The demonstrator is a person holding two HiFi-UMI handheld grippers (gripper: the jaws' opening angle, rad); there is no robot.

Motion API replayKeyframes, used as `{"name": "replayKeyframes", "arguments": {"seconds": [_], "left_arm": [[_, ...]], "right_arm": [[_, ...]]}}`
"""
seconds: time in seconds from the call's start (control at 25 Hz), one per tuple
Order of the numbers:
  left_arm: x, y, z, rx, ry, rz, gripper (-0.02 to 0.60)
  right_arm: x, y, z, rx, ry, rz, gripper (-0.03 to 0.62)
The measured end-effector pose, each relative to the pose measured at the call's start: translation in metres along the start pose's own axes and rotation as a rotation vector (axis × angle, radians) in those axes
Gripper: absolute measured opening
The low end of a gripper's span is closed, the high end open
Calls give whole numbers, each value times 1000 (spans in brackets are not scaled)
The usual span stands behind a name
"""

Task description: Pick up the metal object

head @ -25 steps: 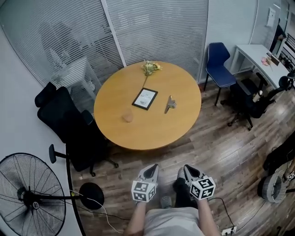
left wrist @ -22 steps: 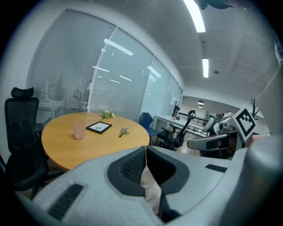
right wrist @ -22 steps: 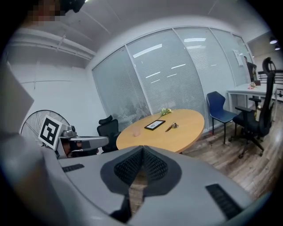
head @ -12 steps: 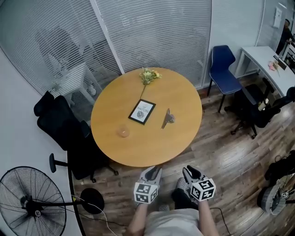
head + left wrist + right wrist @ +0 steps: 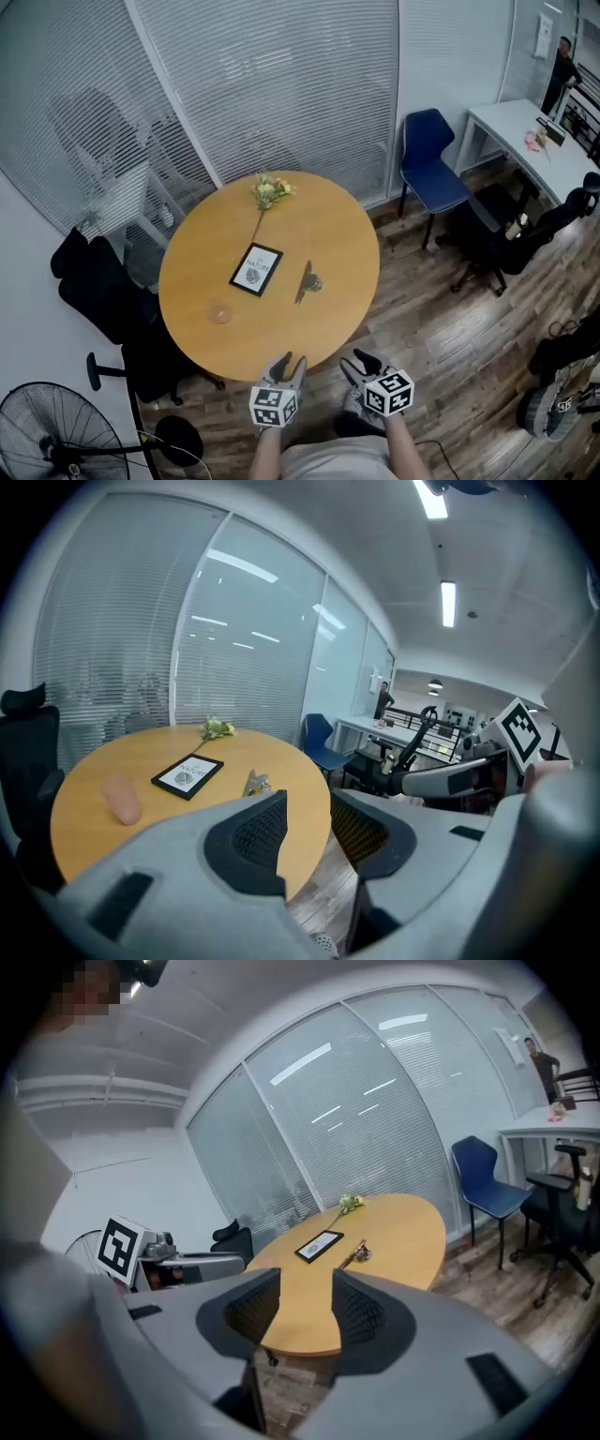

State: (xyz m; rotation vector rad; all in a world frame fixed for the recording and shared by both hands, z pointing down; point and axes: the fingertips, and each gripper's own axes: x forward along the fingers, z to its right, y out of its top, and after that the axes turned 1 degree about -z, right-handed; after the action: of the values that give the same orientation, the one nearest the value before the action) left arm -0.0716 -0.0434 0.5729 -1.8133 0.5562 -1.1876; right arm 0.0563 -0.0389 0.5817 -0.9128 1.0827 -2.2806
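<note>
The metal object (image 5: 307, 281) (image 5: 255, 782) (image 5: 357, 1253) lies on the round wooden table (image 5: 319, 220), right of a black picture frame (image 5: 256, 269). A flower (image 5: 269, 192) lies at the table's far side, and a small pinkish cup (image 5: 219, 314) stands near the left. Both grippers are held side by side over the floor at the table's near edge, well short of the metal object. The left gripper (image 5: 293, 362) (image 5: 307, 808) and the right gripper (image 5: 354, 362) (image 5: 305, 1288) both have their jaws opening. Nothing is between either pair.
A black office chair (image 5: 94, 286) stands left of the table and a fan (image 5: 47, 441) at the bottom left. A blue chair (image 5: 431, 150), a white desk (image 5: 525, 127) and another black chair (image 5: 525, 225) are at the right. Blinds cover the glass wall behind.
Both grippers' jaws have gone from shut to apart. The person has stepped closer, so the table's near edge now reaches the grippers.
</note>
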Motion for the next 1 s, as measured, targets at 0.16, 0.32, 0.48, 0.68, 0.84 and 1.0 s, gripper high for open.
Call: {"name": "replayKeyframes", "arguments": {"seconds": [0.16,0.32,0.48,0.68,0.84,1.0], "left_arm": [[12,4,-3,-1,23,-13,138],[31,9,0,1,6,-13,138],[51,16,-10,12,-17,-11,138],[85,29,-20,32,-60,-6,138],[121,48,-37,54,-90,-10,138],[150,59,-67,74,-97,-31,138]], "right_arm": [[-2,8,17,14,-9,3,153],[-8,9,39,24,-49,8,153],[3,12,51,29,-72,5,153],[16,25,67,25,-113,15,153],[35,45,88,25,-151,22,153],[62,54,101,56,-178,18,153]]}}
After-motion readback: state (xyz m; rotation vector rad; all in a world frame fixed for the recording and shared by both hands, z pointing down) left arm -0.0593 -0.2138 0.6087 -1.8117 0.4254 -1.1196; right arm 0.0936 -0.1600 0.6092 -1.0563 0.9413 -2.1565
